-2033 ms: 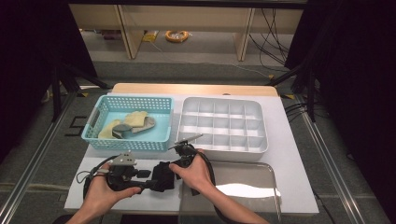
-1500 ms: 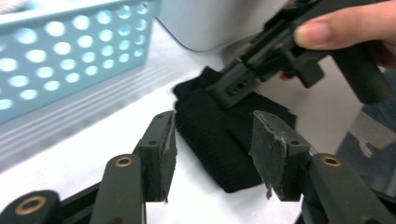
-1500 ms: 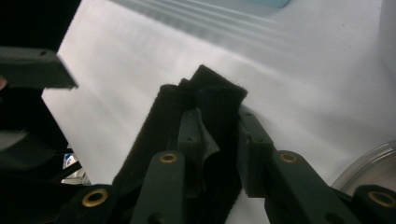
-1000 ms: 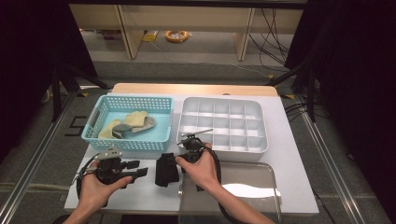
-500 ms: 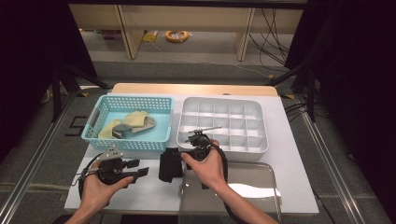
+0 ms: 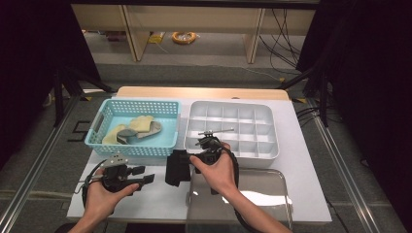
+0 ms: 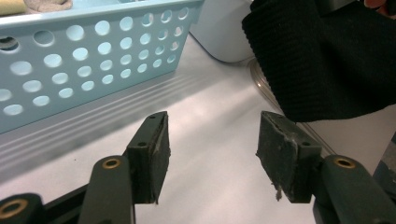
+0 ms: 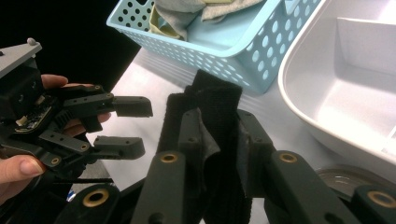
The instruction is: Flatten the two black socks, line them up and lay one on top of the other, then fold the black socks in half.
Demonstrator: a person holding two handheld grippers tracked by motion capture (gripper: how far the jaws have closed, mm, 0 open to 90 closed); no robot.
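A folded black cloth [image 6: 176, 167] hangs just above the white table, in front of the blue basket [image 6: 141, 103]. My right gripper [image 6: 187, 165] comes in from the right and is shut on the black cloth [image 8: 215, 98], with both pads pressed into its folds. My left gripper [image 6: 143, 174] rests low at the left, a short gap away from the cloth. Its jaws have just been opening and now stand wide with nothing between them [image 7: 210, 135]. The cloth [image 7: 327, 56] hangs beyond the left gripper's right jaw.
The basket holds yellow and grey cloths [image 6: 138, 127]. A white compartment tray [image 6: 233, 105] stands to the right of the basket. A shiny metal tray [image 6: 272, 204] lies at the front right, under my right forearm. Bare tabletop lies around my left gripper.
My left gripper has let go of the black cloth and drawn back to the left. My right gripper has lifted the cloth slightly, towards the compartment tray.
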